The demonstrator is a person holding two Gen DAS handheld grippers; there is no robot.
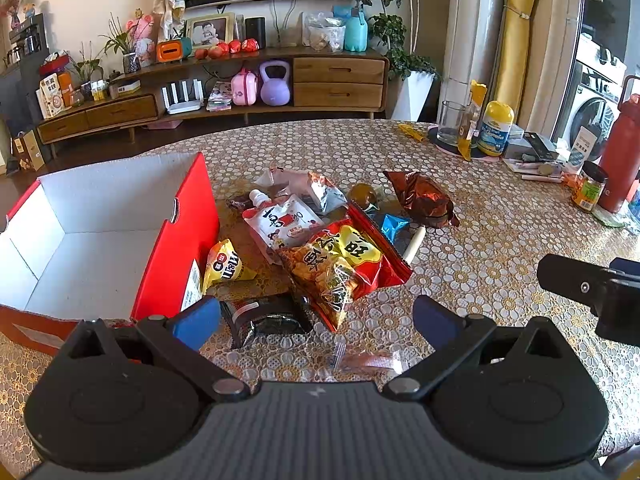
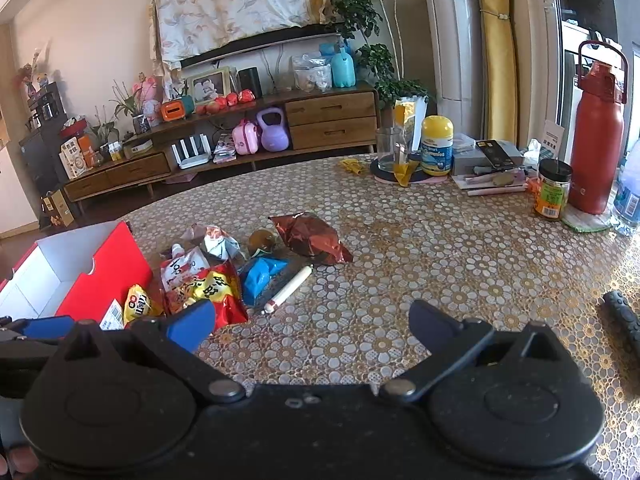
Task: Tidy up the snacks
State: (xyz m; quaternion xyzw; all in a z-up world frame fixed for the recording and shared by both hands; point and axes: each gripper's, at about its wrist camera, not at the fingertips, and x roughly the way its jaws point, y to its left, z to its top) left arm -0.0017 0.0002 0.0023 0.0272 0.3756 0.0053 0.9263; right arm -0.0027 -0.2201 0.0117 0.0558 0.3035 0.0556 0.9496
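Observation:
A pile of snacks lies on the table: a red-and-yellow cracker bag (image 1: pixel 344 268) (image 2: pixel 208 292), a white spouted pouch (image 1: pixel 280 220), a small yellow packet (image 1: pixel 226 266) (image 2: pixel 138 304), a black packet (image 1: pixel 264 318), a brown foil bag (image 1: pixel 424 198) (image 2: pixel 310 238), a blue packet (image 2: pixel 260 276), a sausage stick (image 2: pixel 290 288). An open red box (image 1: pixel 176 240) (image 2: pixel 108 268) with a white, empty inside stands left of the pile. My left gripper (image 1: pixel 316 322) is open and empty just before the black packet. My right gripper (image 2: pixel 312 324) is open and empty, to the right of the pile.
At the table's far right stand a glass (image 2: pixel 388 150), a yellow-capped bottle (image 2: pixel 437 146), a jar (image 2: pixel 552 190), a red flask (image 2: pixel 596 140) and papers. A clear wrapper (image 1: pixel 368 360) lies between my left fingers. A TV cabinet (image 1: pixel 240 80) stands beyond the table.

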